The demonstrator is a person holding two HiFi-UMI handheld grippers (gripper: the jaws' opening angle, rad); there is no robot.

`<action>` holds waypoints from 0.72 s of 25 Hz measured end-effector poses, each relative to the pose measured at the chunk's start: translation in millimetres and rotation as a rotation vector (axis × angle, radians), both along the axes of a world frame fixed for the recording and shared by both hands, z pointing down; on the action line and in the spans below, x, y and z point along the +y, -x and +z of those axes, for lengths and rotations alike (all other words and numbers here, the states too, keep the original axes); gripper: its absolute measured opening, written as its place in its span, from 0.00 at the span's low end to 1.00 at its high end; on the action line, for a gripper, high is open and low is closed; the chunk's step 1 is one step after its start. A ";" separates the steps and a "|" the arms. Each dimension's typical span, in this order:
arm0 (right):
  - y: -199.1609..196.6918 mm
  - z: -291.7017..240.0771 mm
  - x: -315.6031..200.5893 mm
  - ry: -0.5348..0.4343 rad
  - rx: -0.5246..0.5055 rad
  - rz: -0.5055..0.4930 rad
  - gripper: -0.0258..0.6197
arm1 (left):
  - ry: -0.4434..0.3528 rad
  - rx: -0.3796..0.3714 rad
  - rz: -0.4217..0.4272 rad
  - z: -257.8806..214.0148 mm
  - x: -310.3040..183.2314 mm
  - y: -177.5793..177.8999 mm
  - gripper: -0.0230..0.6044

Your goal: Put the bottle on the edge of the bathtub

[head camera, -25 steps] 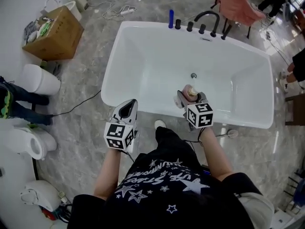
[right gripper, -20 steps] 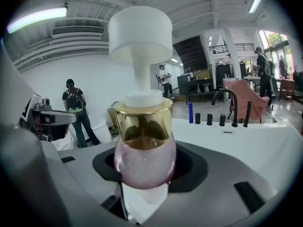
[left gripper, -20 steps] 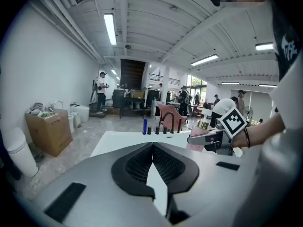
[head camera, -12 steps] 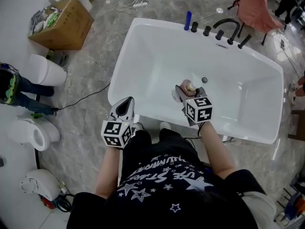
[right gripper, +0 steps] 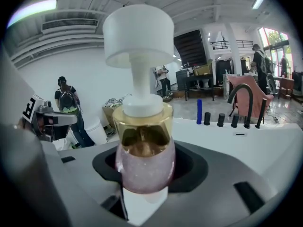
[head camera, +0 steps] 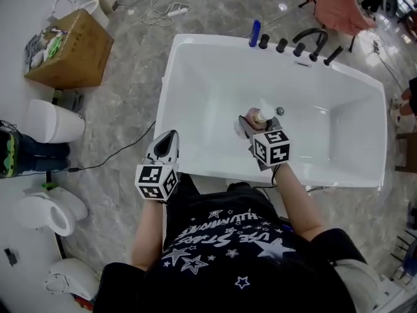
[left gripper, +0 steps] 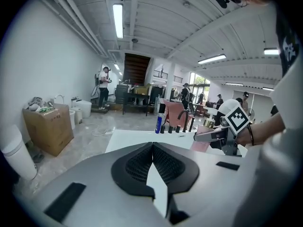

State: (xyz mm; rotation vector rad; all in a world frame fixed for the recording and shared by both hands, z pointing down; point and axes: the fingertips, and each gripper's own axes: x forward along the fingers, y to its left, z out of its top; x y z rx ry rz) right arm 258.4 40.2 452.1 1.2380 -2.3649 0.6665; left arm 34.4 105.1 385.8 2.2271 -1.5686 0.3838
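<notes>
Holding bottle [right gripper: 144,160] clamped in right gripper [head camera: 251,124] above tub [head camera: 208,170]; left gripper [head camera: 168,142] pinched together, empty. Next: set upright on rim, release.

Black shirt [head camera: 228,230], on the person at the near rim of the bathtub [head camera: 326,181]: white block lettering in two slanted rows among printed stars, too warped to read surely.

Cube on the left gripper [head camera: 171,135], just outside the tub's near rim: black-and-white square markers, no letters or digits. Same on the right gripper [head camera: 251,119], over the tub.

Bottle [right gripper: 144,155]: pink glitter body, gold collar, no label legible.

Cardboard box [head camera: 68,51], on the floor well left of the tub: no print readable.
</notes>
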 end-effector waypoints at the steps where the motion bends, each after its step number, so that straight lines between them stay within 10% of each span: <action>1: 5.8 3.6 -9.6 0.000 0.006 0.019 0.39 | -0.001 0.006 0.017 3.9 -13.6 8.0 0.06; 18: 156.0 17.4 -167.3 0.001 0.063 0.220 0.38 | 0.092 0.026 0.279 47.3 -185.6 141.3 0.06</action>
